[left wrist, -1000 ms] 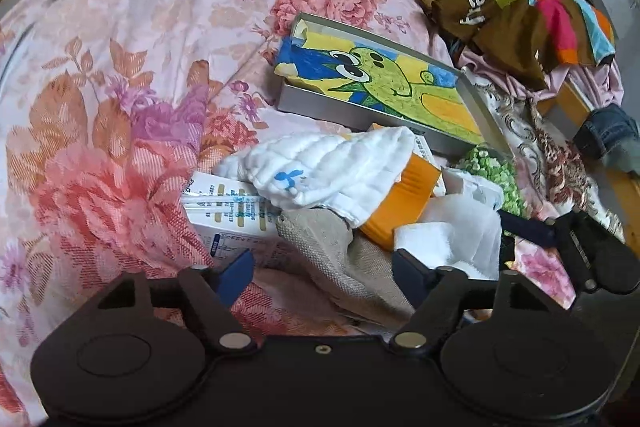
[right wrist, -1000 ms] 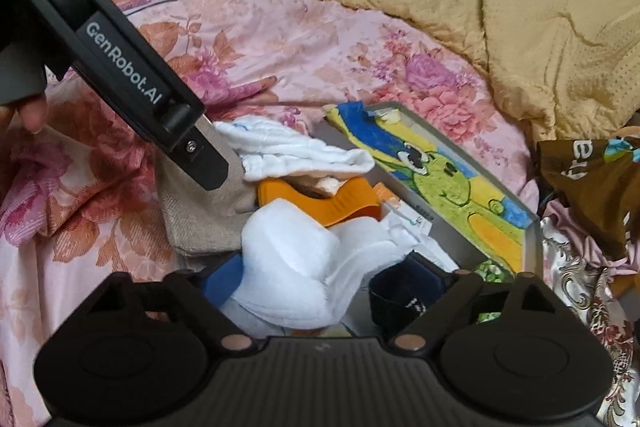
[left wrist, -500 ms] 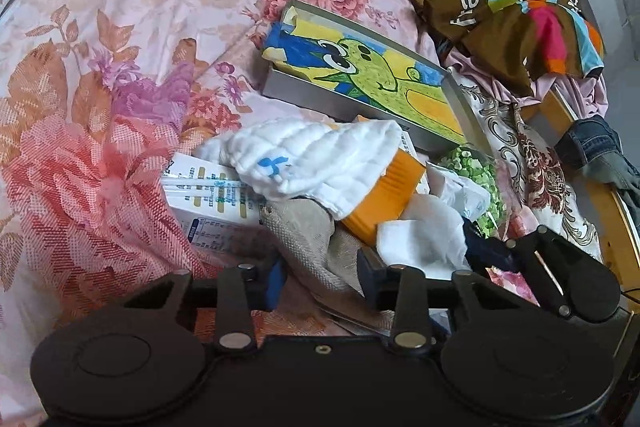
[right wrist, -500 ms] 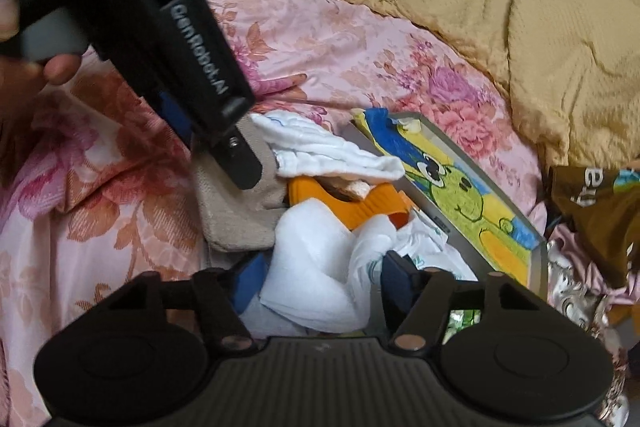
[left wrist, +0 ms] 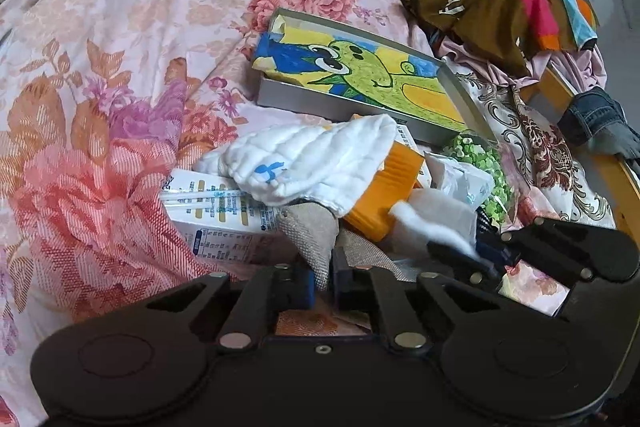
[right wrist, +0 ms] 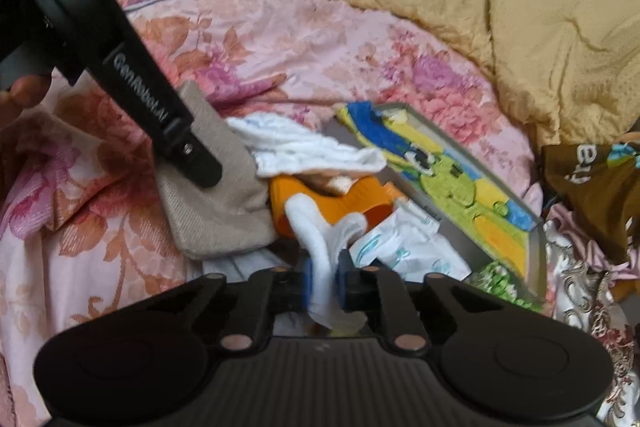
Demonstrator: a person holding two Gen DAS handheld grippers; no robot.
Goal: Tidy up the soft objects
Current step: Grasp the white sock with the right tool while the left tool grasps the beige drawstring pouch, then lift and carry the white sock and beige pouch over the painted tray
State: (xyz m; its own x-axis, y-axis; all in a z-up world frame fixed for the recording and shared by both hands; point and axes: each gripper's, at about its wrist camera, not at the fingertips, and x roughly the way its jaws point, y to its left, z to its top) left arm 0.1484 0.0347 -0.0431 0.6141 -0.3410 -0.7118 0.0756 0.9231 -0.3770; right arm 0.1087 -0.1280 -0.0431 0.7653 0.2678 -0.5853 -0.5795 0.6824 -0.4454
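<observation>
A pile of soft things lies on the floral bedsheet (left wrist: 100, 75). My left gripper (left wrist: 322, 281) is shut on a fold of the beige cloth (left wrist: 310, 239); the right wrist view shows that cloth (right wrist: 218, 203) hanging from it. My right gripper (right wrist: 323, 281) is shut on a white cloth (right wrist: 316, 247), which the left wrist view shows at the right (left wrist: 436, 223). A white quilted cloth (left wrist: 316, 163) with a blue mark lies over an orange object (left wrist: 384, 195).
A grey box with a green cartoon drawing (left wrist: 360, 75) sits behind the pile. A white carton (left wrist: 216, 215), a plastic packet (right wrist: 404, 247) and a bag of green peas (left wrist: 488, 171) lie around it. A yellow blanket (right wrist: 500, 7) and brown clothing (left wrist: 508, 3) lie behind.
Both grippers have closed: the left on the beige cloth, the right on the white cloth. The beige cloth is now lifted off the sheet and the white cloth is drawn into a strip.
</observation>
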